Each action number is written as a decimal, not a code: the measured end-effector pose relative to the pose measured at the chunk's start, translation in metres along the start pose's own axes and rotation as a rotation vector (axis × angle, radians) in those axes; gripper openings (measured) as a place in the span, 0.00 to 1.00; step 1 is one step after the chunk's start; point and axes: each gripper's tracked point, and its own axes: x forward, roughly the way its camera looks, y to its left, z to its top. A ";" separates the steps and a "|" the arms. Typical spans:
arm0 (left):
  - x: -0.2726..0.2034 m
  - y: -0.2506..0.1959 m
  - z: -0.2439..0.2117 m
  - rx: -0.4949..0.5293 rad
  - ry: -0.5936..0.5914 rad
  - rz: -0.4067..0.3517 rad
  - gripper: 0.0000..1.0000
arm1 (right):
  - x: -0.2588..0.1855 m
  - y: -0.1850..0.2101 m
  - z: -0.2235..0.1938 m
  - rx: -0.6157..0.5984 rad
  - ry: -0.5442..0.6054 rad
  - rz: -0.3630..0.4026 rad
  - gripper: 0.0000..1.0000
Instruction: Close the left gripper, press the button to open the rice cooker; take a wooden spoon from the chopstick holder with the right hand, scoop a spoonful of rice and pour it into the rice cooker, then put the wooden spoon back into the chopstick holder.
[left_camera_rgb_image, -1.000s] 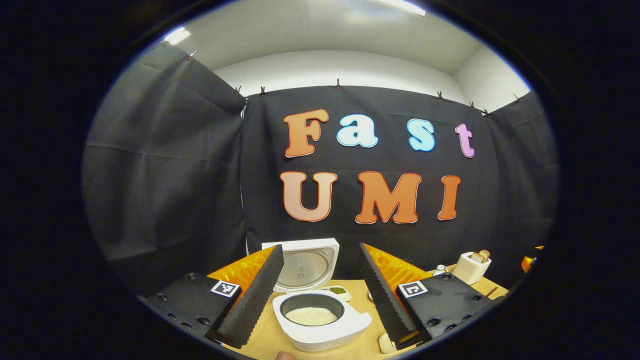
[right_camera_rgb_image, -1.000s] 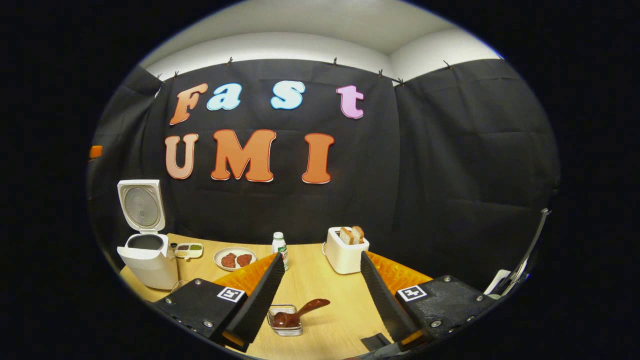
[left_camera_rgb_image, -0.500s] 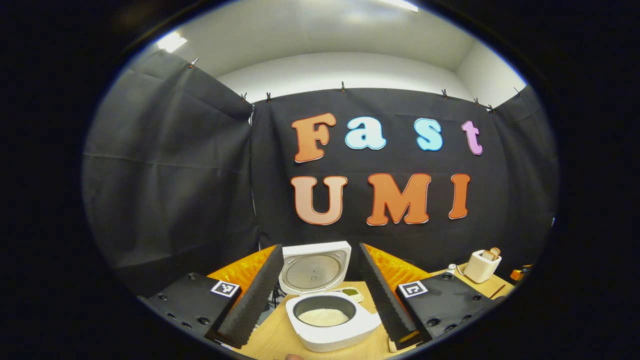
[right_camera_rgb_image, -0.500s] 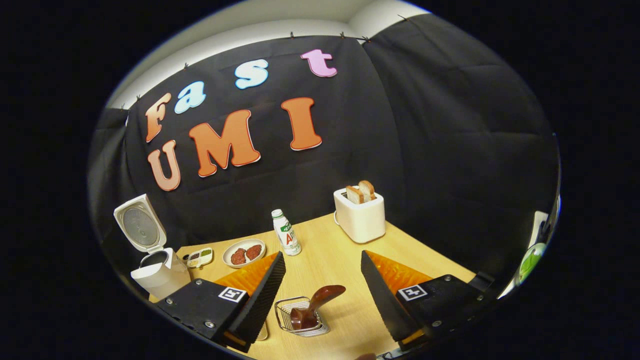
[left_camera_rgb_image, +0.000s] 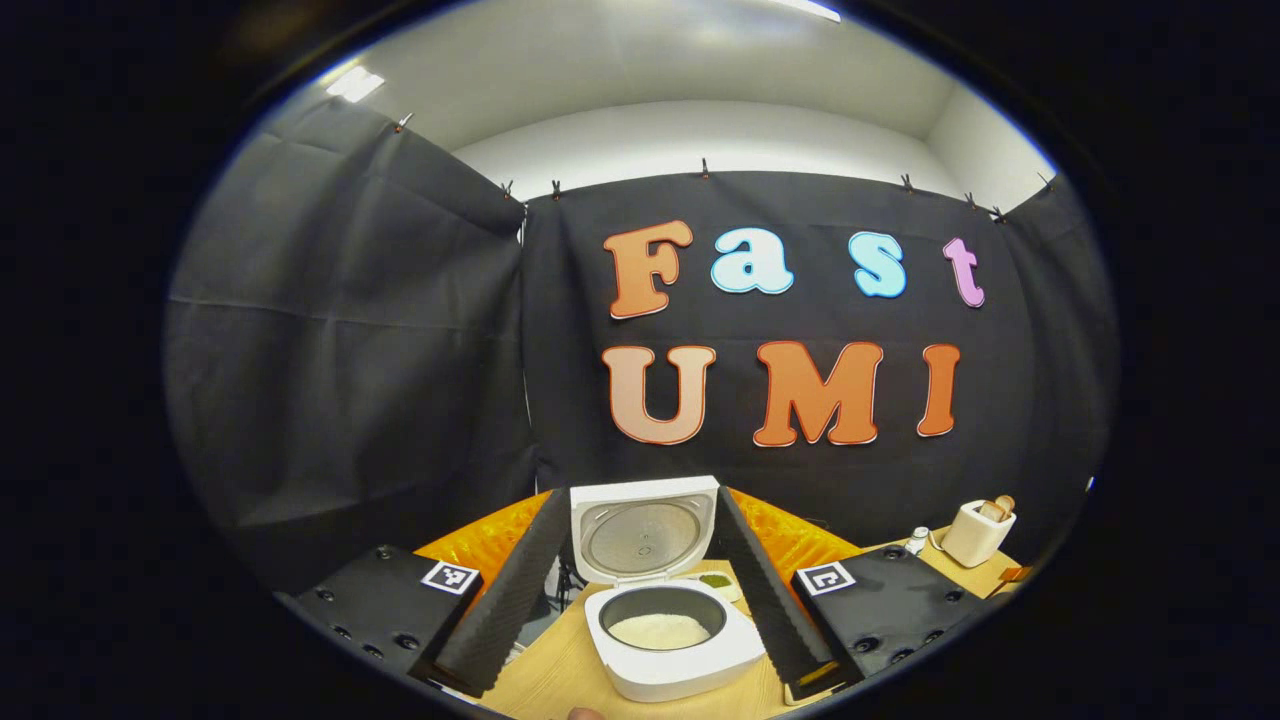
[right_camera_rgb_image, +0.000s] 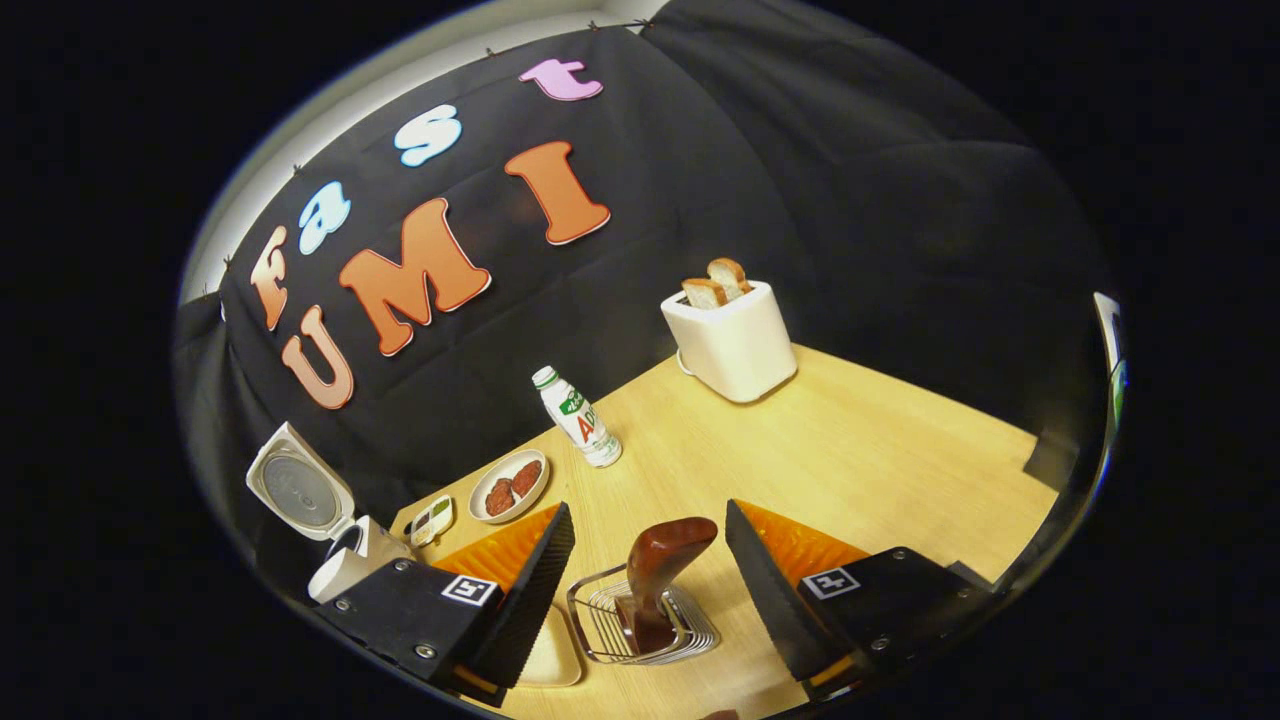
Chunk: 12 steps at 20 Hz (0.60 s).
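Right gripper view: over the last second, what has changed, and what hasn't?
The right gripper has tilted down and closed in on the wooden spoon standing in the wire chopstick holder; its handle now sits between the open fingers, not yet gripped. The left gripper drifted slightly, open. Unchanged: rice cooker lid up with rice inside, toaster, bottle, plate.

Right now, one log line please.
rice cooker: lid open | wooden spoon: in chopstick holder | right gripper: open, above spoon

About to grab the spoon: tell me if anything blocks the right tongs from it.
Nothing visible does. The right tongs are open, and the wooden spoon stands in the wire chopstick holder with its handle up in the gap between the fingers.
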 end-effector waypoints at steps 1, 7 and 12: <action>0.000 0.001 -0.002 0.005 0.006 0.004 1.00 | 0.002 0.000 -0.004 0.028 0.007 0.006 0.95; 0.005 0.001 -0.015 0.031 0.037 0.018 0.98 | 0.014 0.005 -0.028 0.145 0.059 0.023 0.82; 0.008 0.001 -0.028 0.046 0.061 0.019 1.00 | 0.014 -0.004 -0.041 0.177 0.077 -0.004 0.51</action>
